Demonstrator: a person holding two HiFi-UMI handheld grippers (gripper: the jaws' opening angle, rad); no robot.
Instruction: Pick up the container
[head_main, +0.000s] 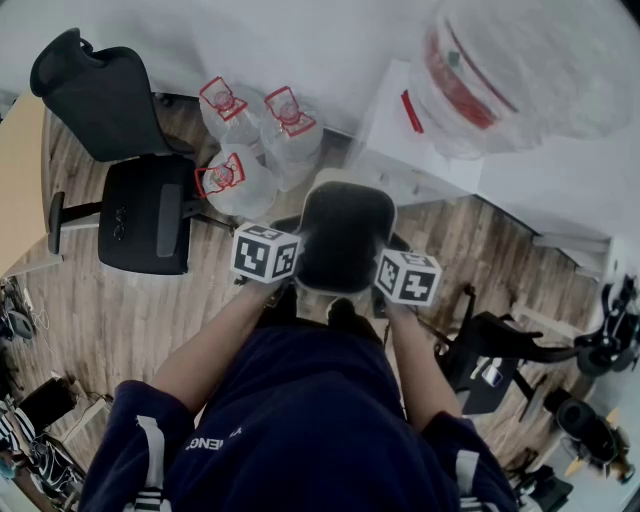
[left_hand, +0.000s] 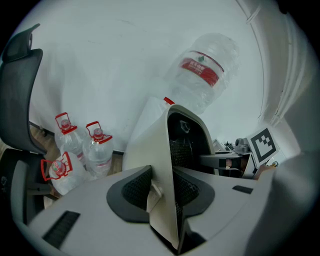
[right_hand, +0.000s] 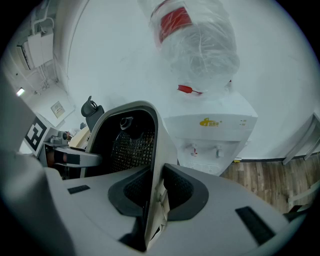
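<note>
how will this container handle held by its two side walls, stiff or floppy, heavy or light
Probably stiff: the container holds its shape with only the left gripper and right gripper pinching opposite thin walls. Likely light, since nothing shows inside it. The smooth walls might slip, or let it swing.

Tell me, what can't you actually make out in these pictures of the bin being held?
- Container underside: hidden in every view by its own walls.
- Where the left gripper and right gripper pinch its walls: covered in the head view by their marker cubes.
- Big bottle on the dispenser: blurred and cut off by the head view's top edge.
- Print on the floor jugs: too small in the head and left gripper views.
</note>
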